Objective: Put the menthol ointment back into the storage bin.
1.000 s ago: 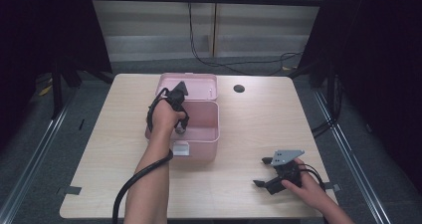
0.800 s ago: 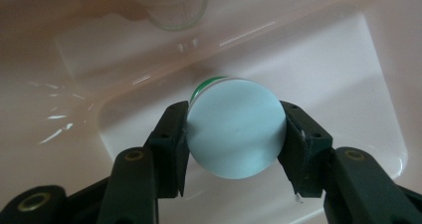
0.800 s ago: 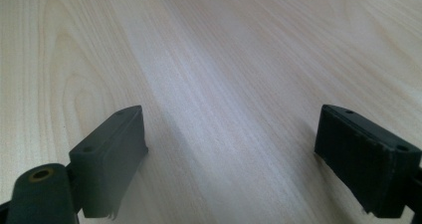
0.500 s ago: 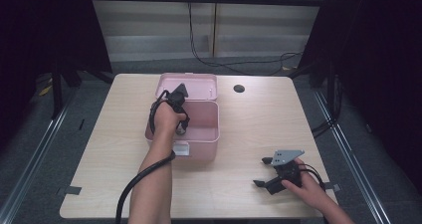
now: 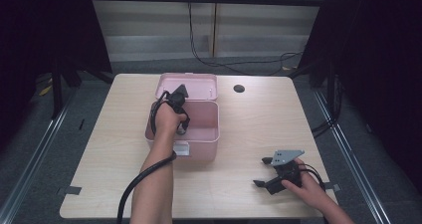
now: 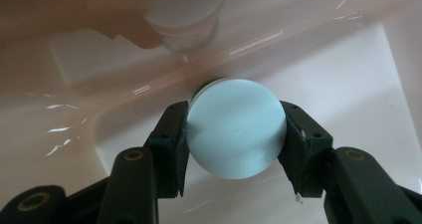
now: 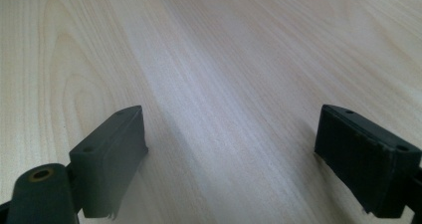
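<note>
An open pink plastic box [image 5: 204, 143] stands at the table's middle, its lid [image 5: 199, 80] tipped back. My left gripper [image 5: 181, 126] reaches down into the box. In the left gripper view my left gripper [image 6: 234, 134] is shut on a round jar with a pale cap [image 6: 236, 127] and a green edge beneath it, both pads pressing its sides. A second white jar [image 6: 185, 22] sits farther in, against the box wall. Low over the wood at the table's front right, my right gripper [image 5: 262, 171] stands open; between its pads [image 7: 112, 149] there is bare wood.
A small black round grommet [image 5: 239, 88] sits in the table [image 5: 308, 129] behind the box. Black cables trail from both grippers. Dark curtains and metal rails flank the table, with the table's front edge close to the right hand.
</note>
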`<state>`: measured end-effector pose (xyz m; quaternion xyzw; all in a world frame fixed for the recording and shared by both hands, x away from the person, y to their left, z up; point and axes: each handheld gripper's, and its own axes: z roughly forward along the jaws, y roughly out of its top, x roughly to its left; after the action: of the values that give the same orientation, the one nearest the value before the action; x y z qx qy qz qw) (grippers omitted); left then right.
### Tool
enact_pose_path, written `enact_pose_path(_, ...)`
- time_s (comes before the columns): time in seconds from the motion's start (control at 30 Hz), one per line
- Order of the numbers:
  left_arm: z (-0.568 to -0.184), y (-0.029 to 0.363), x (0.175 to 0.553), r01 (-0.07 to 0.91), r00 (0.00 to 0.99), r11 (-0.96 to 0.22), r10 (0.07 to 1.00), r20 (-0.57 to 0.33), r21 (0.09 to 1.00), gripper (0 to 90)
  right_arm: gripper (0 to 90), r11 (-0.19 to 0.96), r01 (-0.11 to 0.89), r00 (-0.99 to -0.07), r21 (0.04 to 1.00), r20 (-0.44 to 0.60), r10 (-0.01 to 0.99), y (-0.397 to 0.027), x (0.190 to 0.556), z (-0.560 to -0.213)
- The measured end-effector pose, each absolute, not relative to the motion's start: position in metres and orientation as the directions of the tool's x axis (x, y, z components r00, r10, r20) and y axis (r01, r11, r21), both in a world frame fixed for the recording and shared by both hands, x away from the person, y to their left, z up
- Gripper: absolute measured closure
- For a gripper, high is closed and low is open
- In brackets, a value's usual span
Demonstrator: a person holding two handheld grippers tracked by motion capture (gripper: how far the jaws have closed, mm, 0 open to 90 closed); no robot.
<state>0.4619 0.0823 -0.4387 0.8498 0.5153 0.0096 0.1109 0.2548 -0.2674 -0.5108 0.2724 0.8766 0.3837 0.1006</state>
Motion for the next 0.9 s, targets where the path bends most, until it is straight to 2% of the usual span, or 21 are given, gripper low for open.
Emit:
enact_pose_path(0.37, -0.439, 0.080, 0.462, 0.871, 0.468, -0.440, 0.879, -0.096, 0.218, 49.2, 12.2, 0.557, 0.402, -0.830, 0.727, 0.032, 0.556, -0.267, 0.255, -0.511)
enact_pose_path(0.9, -0.428, 0.083, 0.457, 0.889, 0.439, -0.409, 0.890, -0.125, 0.208, 38.4, 12.2, 0.559, 0.401, -0.831, 0.726, 0.031, 0.556, -0.267, 0.255, -0.511)
